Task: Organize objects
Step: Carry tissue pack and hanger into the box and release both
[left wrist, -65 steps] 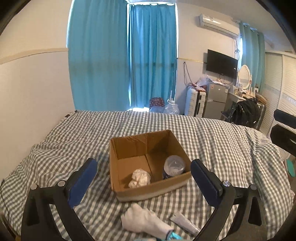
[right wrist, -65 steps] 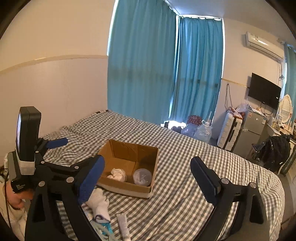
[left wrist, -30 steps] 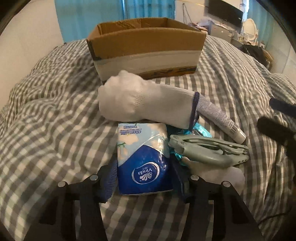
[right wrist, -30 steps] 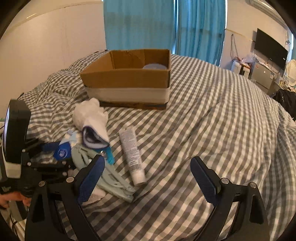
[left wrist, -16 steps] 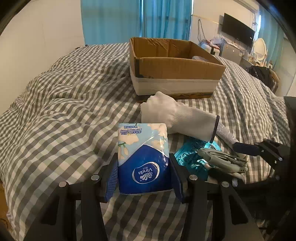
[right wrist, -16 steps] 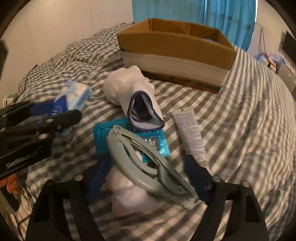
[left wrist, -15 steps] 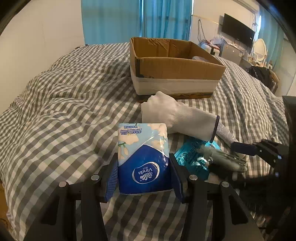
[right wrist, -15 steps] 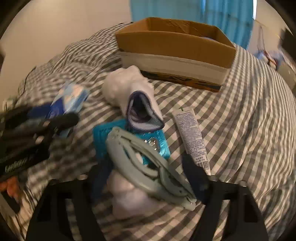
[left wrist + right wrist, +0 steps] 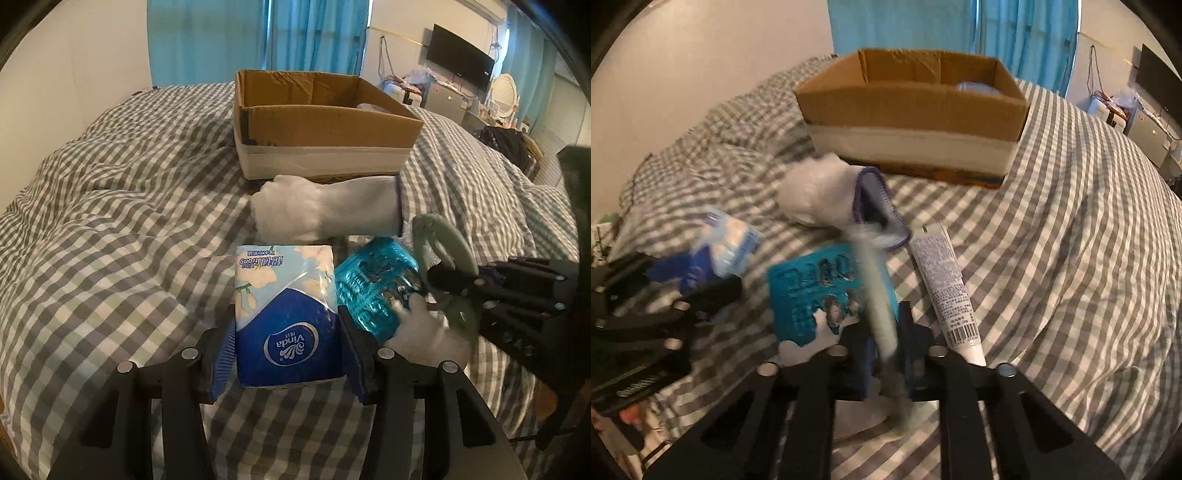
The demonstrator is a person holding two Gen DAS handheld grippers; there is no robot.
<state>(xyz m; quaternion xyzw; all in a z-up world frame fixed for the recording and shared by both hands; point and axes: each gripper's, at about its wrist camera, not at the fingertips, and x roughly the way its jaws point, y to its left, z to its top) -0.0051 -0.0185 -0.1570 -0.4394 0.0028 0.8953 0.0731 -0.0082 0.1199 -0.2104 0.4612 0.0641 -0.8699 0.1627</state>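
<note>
grey-and-white checked bedding (image 9: 110,229) covers the bed; blue curtains (image 9: 317,33) hang behind it. wide bare bedding lies left of the item cluster and right of the white tube (image 9: 945,291). the open cardboard box (image 9: 325,125) sits beyond the cluster, its near wall just behind the white sock (image 9: 325,214).

left gripper (image 9: 288,332): pitched downward, pads pressed on both sides of a blue-and-white tissue pack (image 9: 286,317), held above the bedding. printed logo reads "vinda", upside down in this view; smaller characters at the far end are not legible.

right gripper (image 9: 886,350): pitched downward, jaws have just been closing and now pinch a pale green clip (image 9: 879,306), its looped end standing up over a teal blister pack (image 9: 812,295). the pack overlaps a white wad (image 9: 424,332). tube text is too small to read; a barcode sits near its cap end.
</note>
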